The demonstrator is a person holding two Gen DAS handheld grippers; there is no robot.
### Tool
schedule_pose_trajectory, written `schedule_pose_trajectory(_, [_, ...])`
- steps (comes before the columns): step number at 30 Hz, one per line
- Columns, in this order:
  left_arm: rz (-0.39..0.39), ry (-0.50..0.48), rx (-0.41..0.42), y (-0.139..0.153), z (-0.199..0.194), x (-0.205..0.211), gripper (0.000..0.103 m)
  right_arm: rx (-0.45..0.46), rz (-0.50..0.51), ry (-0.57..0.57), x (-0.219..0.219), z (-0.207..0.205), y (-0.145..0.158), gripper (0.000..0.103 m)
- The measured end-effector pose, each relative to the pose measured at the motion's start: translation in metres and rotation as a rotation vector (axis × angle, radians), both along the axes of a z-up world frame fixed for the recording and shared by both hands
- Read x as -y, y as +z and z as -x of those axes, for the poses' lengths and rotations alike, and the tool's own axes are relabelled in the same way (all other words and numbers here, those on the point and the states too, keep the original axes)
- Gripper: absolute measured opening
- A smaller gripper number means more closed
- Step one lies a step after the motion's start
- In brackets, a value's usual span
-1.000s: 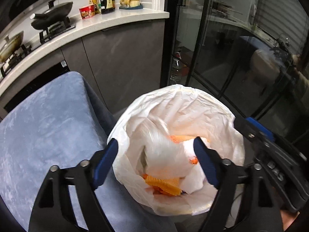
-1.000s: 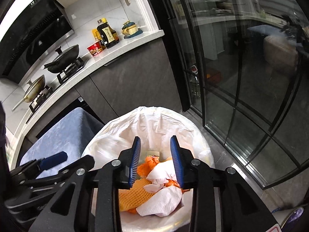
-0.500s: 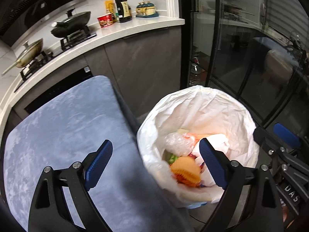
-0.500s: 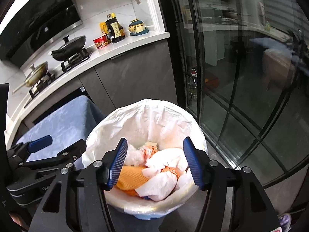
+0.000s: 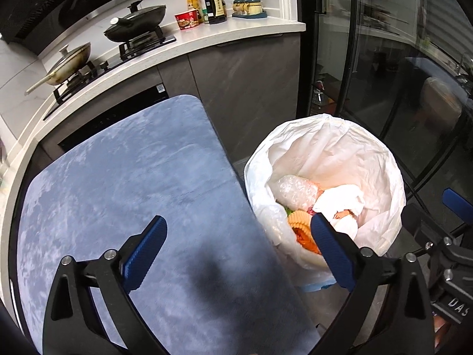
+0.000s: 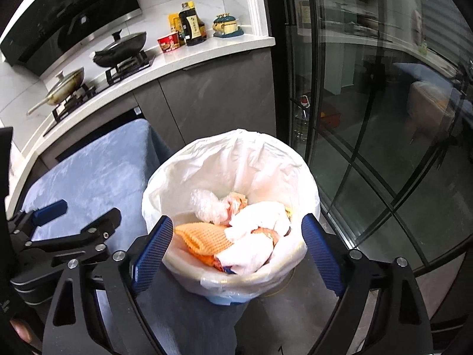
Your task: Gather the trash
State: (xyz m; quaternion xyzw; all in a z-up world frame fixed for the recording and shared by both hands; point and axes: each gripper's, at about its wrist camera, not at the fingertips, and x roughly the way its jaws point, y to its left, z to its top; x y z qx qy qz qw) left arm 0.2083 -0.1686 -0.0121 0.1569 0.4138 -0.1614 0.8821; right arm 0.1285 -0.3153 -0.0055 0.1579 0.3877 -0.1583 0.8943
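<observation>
A trash bin lined with a white bag (image 5: 325,148) (image 6: 236,159) stands on the floor beside a blue-covered table (image 5: 124,189) (image 6: 97,168). Inside lie crumpled white paper (image 6: 254,227), an orange mesh piece (image 6: 201,236) and a clear plastic wad (image 6: 207,204). My left gripper (image 5: 238,248) hangs over the table's right edge, jaws opening wide, nothing between them. My right gripper (image 6: 236,248) hovers above the bin's near rim, jaws opening wide with nothing pressed by the pads. The left gripper (image 6: 71,230) also shows at the left of the right wrist view.
A white kitchen counter (image 5: 224,35) runs behind, with a stove, two pans (image 5: 136,20), a red cup (image 5: 186,20) and a dark bottle (image 5: 214,3). Dark cabinets (image 5: 245,82) sit below. Glass doors (image 6: 384,118) stand to the right of the bin.
Both grippers pulled back and up from the bin, and their jaws spread wider. The left one shifted left, now over the table's edge. White paper and plastic now rest in the bin.
</observation>
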Motion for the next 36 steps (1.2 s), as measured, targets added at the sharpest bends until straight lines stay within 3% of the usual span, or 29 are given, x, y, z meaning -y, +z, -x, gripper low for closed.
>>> schedule_pose_trajectory(5, [0.002, 0.016, -0.001, 0.006, 0.007, -0.007, 0.095, -0.007, 0.027, 0.018, -0.007, 0.005, 0.004, 0.097])
schedule_pose_trajectory(24, [0.002, 0.045, -0.033, 0.009, 0.028, -0.015, 0.095, -0.023, 0.132, 0.044, -0.014, 0.033, 0.020, 0.096])
schedule_pose_trajectory(36, [-0.004, 0.022, -0.049, 0.004, 0.044, -0.008, 0.095, -0.049, 0.163, 0.058, -0.015, 0.047, 0.010, 0.097])
